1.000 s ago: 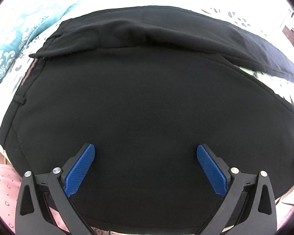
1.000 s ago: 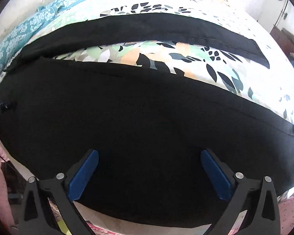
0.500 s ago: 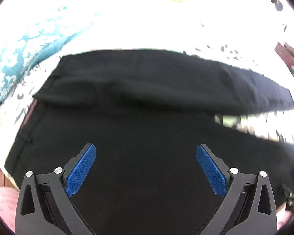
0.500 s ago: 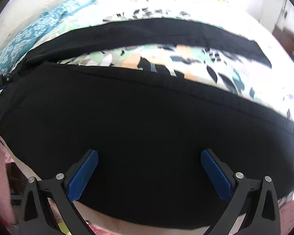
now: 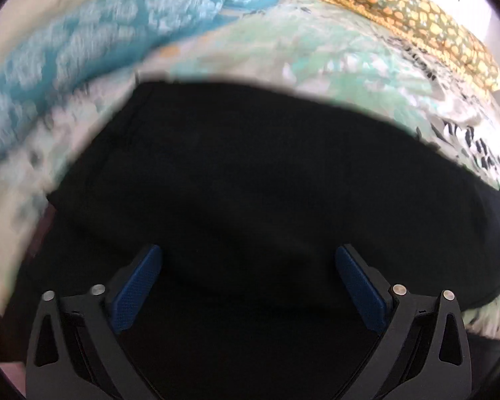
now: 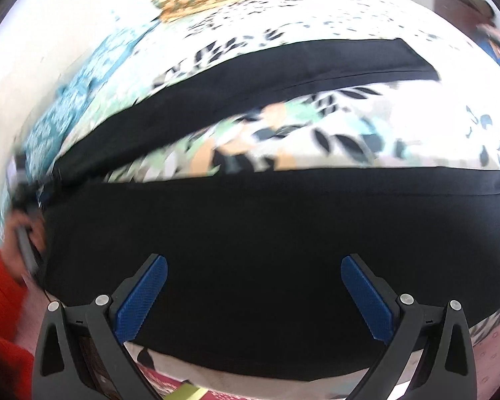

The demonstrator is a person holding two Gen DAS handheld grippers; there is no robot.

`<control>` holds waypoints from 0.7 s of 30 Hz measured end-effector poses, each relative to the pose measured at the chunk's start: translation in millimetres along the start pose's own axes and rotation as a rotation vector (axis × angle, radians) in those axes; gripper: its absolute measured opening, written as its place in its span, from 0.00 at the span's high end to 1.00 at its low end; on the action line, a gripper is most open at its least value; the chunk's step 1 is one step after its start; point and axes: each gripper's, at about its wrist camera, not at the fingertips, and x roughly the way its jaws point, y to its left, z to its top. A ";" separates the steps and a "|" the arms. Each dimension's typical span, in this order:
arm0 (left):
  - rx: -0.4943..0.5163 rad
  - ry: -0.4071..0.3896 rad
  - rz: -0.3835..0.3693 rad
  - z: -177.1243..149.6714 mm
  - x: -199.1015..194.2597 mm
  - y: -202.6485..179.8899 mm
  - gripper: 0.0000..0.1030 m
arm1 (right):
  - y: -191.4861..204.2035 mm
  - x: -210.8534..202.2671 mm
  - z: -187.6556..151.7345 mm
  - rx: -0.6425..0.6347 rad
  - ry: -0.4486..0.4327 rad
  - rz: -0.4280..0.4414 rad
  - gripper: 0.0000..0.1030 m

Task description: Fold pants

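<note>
Black pants (image 5: 256, 180) lie spread on a bed with a leaf-print sheet. The left wrist view shows the waist end filling the lower frame. My left gripper (image 5: 248, 260) is open and empty just above the cloth. In the right wrist view the near leg (image 6: 266, 226) runs across the frame and the far leg (image 6: 283, 70) lies apart behind it, with sheet showing between them. My right gripper (image 6: 253, 266) is open and empty over the near leg.
The leaf-print sheet (image 6: 333, 126) covers the bed. A teal patterned blanket (image 5: 83, 43) lies at the far left. A yellow-spotted pillow (image 5: 416, 13) sits at the head. A hand and red sleeve (image 6: 3, 283) show at the left of the right wrist view.
Both cameras have tilted up and pulled back, so more bed and pillow show beyond the pants. Both grippers have stayed open. The person's hand has come into the right view.
</note>
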 end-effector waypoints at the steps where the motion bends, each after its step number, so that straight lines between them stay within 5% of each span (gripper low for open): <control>1: -0.006 -0.056 -0.020 -6.6 -5.0 4.1 0.00 | -10.6 0.4 10.2 0.024 0.001 0.000 0.00; 13: 0.001 -0.089 0.014 -14.4 -2.2 0.9 0.00 | -200.3 29.0 224.8 0.351 -0.074 -0.147 0.00; 18: 0.009 -0.104 0.031 -17.6 -3.4 -4.7 0.00 | -220.8 48.4 296.7 0.334 -0.063 -0.145 0.00; 21: 0.011 -0.108 0.038 -17.8 -2.2 -5.1 0.00 | -217.2 83.4 329.5 0.264 0.030 -0.116 0.00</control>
